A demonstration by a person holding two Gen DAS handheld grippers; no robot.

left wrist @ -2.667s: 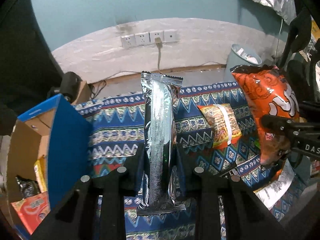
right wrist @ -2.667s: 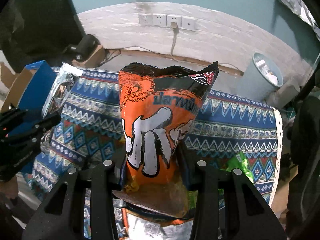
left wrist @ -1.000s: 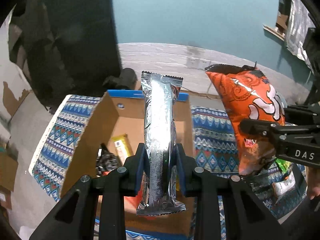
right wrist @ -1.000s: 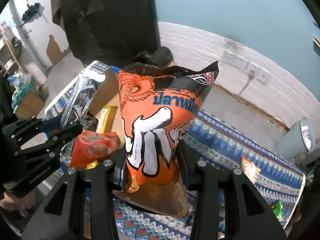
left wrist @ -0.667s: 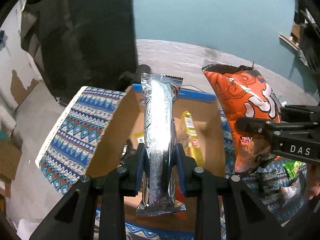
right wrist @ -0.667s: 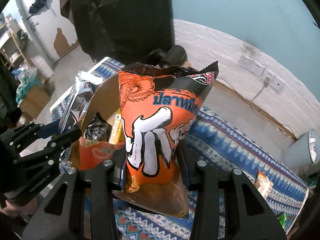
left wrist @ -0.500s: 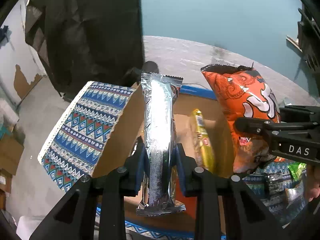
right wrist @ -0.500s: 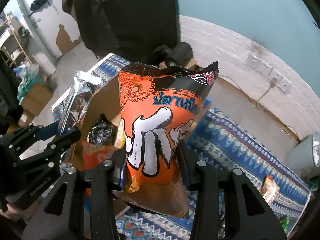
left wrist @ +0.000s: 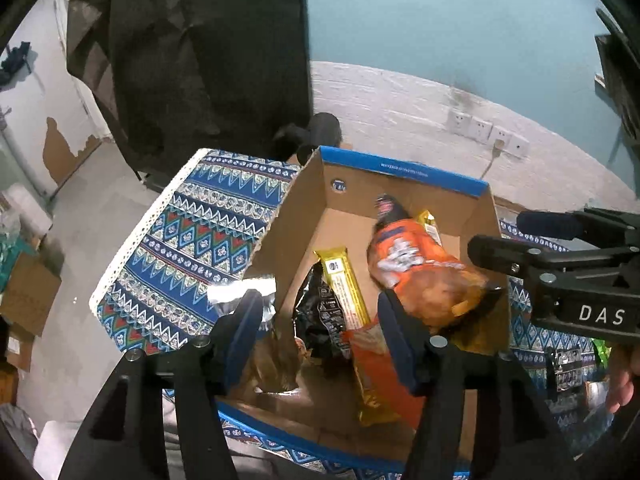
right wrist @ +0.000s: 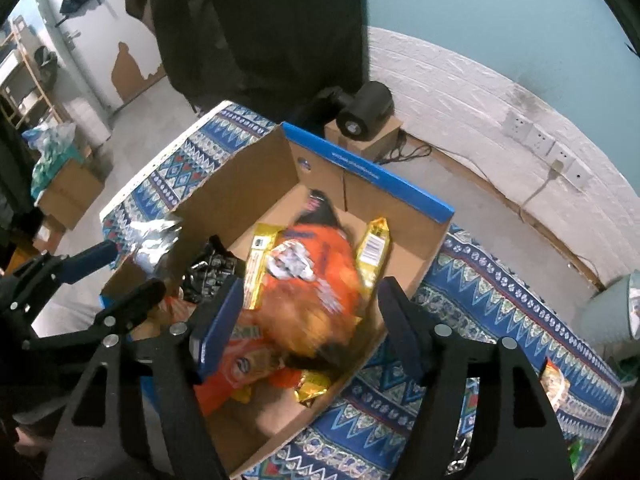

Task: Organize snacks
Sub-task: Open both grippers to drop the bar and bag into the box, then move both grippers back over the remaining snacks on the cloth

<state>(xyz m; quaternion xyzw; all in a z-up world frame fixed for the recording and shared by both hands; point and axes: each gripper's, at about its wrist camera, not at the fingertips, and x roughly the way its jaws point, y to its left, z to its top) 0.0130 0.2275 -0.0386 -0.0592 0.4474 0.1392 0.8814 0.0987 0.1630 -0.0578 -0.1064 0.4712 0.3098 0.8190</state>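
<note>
An open cardboard box with a blue rim [left wrist: 400, 170] [right wrist: 368, 172] stands on the patterned cloth. Both grippers hover over it, open and empty. The orange chip bag [left wrist: 420, 268] [right wrist: 312, 280], blurred, lies in the box between and beyond my right gripper [right wrist: 312, 312]. The silver packet [left wrist: 244, 292] [right wrist: 154, 236] sits at the box's left wall, by the left finger of my left gripper [left wrist: 320, 320]. Yellow bars [left wrist: 344, 284] [right wrist: 374, 250], a dark packet [left wrist: 330, 316] and an orange pack [right wrist: 236, 364] also lie in the box.
The blue patterned cloth [left wrist: 192, 248] [right wrist: 480, 292] covers the table. More snacks lie on it at the right [right wrist: 554, 384]. A black device on a small carton [right wrist: 364, 114] stands behind the box. A grey bin [right wrist: 612, 312] is at the far right.
Both grippers have opened over the box. The orange chip bag has dropped into the box and the silver packet has fallen from the left gripper to the box's left wall.
</note>
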